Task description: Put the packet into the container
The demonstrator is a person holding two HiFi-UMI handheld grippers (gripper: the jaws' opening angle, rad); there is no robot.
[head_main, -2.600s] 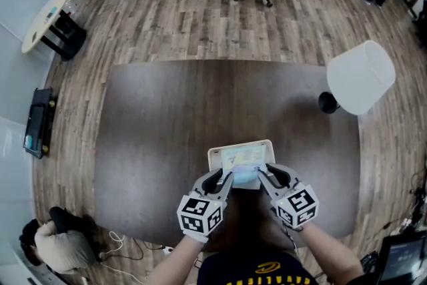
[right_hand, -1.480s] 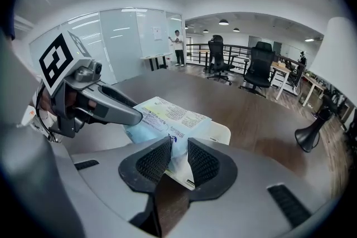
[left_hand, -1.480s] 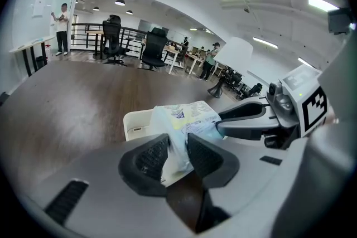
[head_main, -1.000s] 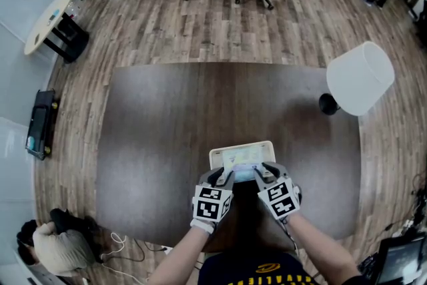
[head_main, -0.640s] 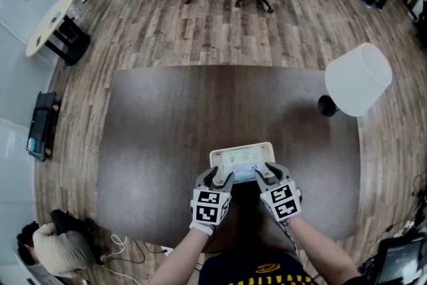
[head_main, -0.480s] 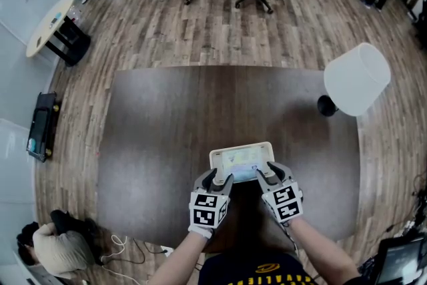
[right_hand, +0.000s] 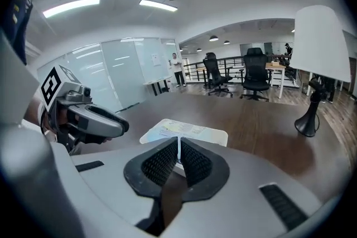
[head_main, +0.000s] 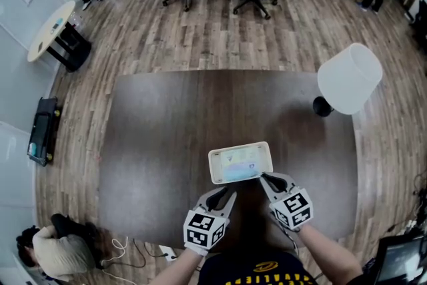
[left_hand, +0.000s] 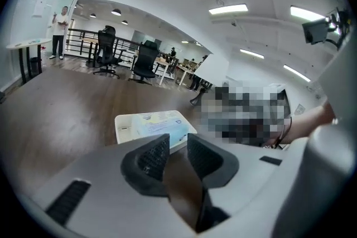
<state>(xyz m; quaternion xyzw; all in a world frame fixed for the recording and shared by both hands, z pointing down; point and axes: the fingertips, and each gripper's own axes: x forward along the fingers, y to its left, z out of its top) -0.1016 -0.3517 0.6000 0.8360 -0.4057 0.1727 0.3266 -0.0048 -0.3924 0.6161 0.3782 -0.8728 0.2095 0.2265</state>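
White container (head_main: 212, 171) sits on the dark desk (head_main: 160, 130) with the pale blue packet (head_main: 237, 167) lying flat inside. Left hand-held gripper (head_main: 225, 193) hangs back from its near edge, angled down, has just been closing, jaws apart with nothing between. Right hand-held gripper (head_main: 265, 177), nearer the corner and angled down too, has just been closing, jaws all but together, empty. Only the right gripper view catches the left one side-on, clear of the container, lamp (right_hand: 318, 47) off right.

container (head_main: 213, 167) ahead; lamp (head_main: 349, 79) far right
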